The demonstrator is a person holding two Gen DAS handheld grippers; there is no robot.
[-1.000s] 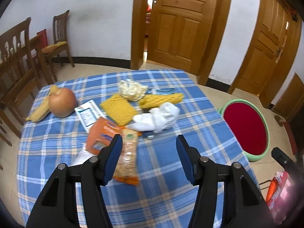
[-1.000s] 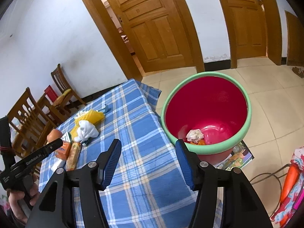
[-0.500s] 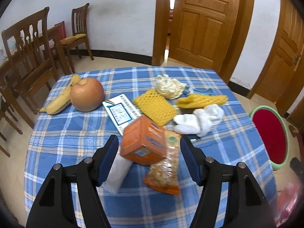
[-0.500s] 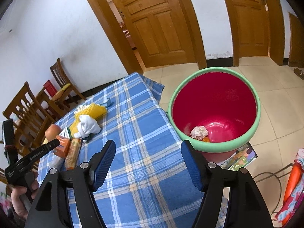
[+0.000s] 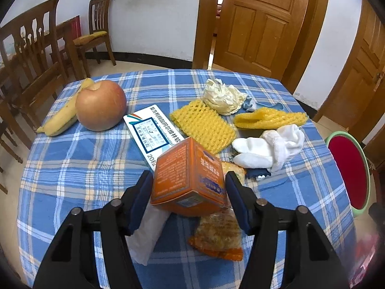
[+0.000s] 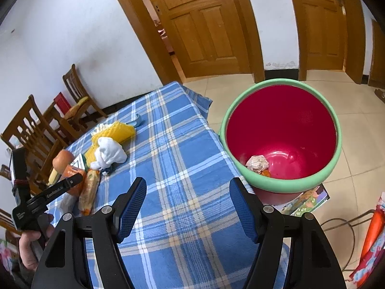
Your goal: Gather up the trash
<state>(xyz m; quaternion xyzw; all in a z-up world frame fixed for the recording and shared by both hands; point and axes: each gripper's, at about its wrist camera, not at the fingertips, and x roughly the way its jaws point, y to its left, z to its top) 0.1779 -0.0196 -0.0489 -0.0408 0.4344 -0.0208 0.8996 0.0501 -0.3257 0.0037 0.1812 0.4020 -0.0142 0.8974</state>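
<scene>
The blue plaid tablecloth is lying bare under the empty, wide-open right gripper, the red green-rimmed bin off its edge. The left gripper is bracketing the tilted orange cardboard box, contact unclear.

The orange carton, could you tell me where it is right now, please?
In the left wrist view the orange carton sits low in the centre, between the left gripper fingers, with the white medicine box just behind it and the snack packet at its lower right.
</scene>
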